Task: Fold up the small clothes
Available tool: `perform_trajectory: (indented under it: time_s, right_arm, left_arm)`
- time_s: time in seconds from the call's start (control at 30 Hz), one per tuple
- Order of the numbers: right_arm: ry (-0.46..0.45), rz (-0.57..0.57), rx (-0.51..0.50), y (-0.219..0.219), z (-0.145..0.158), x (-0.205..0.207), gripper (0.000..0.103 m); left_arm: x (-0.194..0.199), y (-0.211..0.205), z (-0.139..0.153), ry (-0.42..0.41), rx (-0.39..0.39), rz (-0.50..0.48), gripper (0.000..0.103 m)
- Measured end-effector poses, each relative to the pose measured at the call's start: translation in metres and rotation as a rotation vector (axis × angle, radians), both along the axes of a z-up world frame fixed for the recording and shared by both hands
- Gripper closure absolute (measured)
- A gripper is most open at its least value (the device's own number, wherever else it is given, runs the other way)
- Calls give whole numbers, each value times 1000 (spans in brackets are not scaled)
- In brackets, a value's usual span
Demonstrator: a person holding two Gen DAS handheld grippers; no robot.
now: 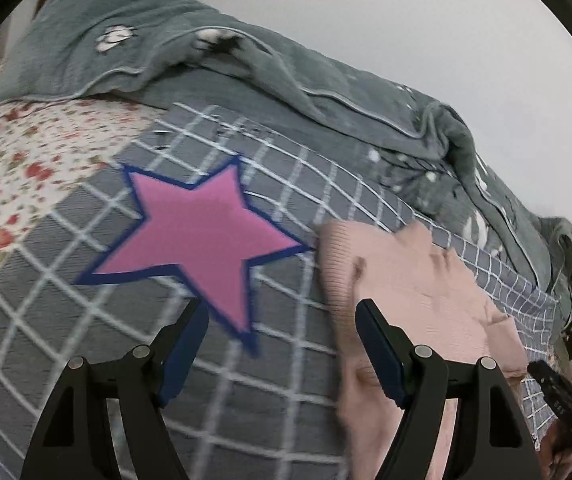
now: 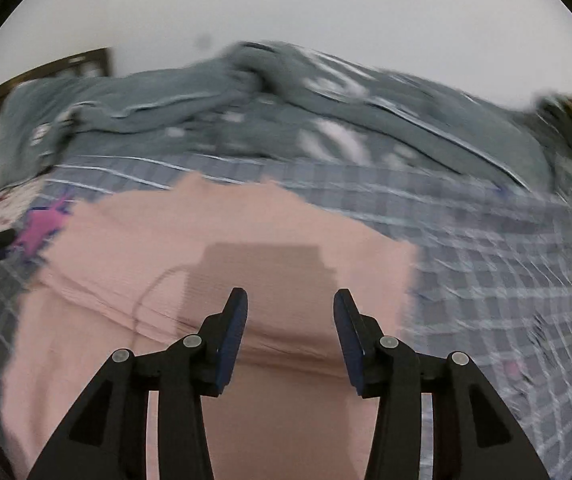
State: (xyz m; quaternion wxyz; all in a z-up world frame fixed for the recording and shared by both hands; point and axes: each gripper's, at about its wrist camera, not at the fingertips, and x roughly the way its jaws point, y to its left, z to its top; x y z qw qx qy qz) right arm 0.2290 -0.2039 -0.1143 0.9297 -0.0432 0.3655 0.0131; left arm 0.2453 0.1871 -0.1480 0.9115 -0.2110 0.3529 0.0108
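Pink garment spread on checked bed cover, directly under and ahead of right hand-held gripper, to the right of left hand-held gripper. Both with fingers apart, clamped on nothing. Pink star ahead of the left one; grey blanket bunched beyond. Probably lining up for a fold: best to pinch one layer at opposite edges, lift evenly, lay over flat, avoid snagging the cover beneath.
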Motion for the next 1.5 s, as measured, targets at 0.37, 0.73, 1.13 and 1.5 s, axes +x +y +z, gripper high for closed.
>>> perform_trajectory:
  time_s: [0.37,0.73,1.13,1.5]
  right_arm:
    - [111,30,121,-42,-37,25,64]
    - [67,71,149,-61,-26,8,82]
    - [134,-19,96,-40,-50,39,68]
    - [69,-61,193,-60,-47,24,49]
  left_arm:
    - [20,-47,1,-12,39,33,29]
    - [27,-58,-7,47,109,19,29]
    - [22,-66,-20,106,234,-10,28]
    - [2,-66,-26,44,239,-50,25]
